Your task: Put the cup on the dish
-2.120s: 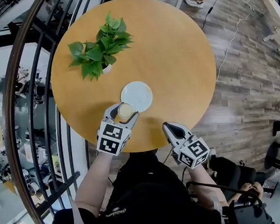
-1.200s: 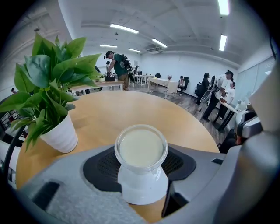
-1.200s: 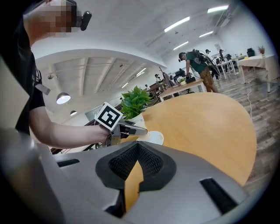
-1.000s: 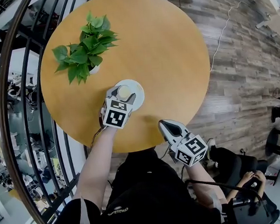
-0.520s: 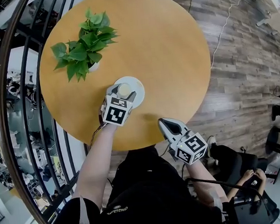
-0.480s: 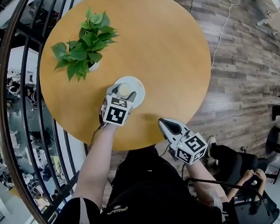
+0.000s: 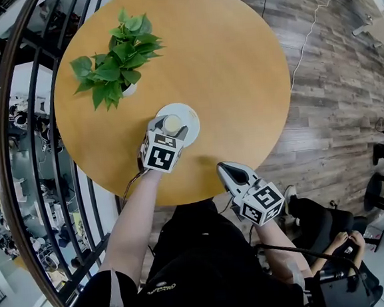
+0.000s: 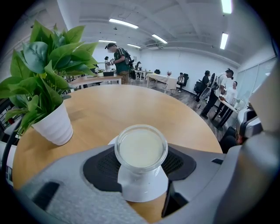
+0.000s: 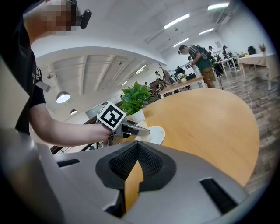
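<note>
One milky glass cup (image 8: 141, 148), clamped in the left tool (image 7: 169, 126), sits on the single white dish (image 7: 190, 118) near one potted plant (image 7: 114, 63) on the bench (image 7: 231, 66). That tool hides part of the dish. The right tool (image 9: 137, 148) is closed and empty.

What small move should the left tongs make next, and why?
Probably open the left tongs a little to let go: the small clear glass cup of milky liquid that they grip stands over the round white dish and apparently rests on it.
</note>
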`<state>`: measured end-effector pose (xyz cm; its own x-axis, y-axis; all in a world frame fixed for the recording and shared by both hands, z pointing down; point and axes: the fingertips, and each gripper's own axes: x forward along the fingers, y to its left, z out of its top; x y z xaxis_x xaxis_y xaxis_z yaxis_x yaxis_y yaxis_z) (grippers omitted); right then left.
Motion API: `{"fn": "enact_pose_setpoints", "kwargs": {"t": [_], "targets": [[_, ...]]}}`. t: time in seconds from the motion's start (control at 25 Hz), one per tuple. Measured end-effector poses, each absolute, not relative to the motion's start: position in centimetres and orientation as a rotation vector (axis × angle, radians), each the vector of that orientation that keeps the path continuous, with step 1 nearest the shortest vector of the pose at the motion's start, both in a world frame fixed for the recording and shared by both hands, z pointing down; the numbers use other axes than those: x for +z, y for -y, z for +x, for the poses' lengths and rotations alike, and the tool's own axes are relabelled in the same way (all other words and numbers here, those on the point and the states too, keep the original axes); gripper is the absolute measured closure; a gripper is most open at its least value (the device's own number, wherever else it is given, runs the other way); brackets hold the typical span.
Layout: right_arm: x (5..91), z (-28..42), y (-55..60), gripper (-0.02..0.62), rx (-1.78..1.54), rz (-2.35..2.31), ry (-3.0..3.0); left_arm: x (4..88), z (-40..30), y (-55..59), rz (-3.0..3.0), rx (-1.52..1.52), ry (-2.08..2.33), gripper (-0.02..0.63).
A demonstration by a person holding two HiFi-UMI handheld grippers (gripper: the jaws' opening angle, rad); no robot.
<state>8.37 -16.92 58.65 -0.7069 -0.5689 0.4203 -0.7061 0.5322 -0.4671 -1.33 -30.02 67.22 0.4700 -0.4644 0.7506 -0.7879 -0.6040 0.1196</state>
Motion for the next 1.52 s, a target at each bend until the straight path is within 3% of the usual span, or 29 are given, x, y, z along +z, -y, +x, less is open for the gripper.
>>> {"fn": "enact_pose_setpoints", "kwargs": {"t": [0.68,1.52], "targets": [[59.1,8.2,16.0,0.598,0.937,1.089,2.541,68.1,-0.9,30.0,2.322,1.094,1.052,0.342],[59.5,8.3,15.3,0.598,0.935,1.092,2.528,68.3,-0.9,30.2,2.367,1.035,1.093,0.331]]}}
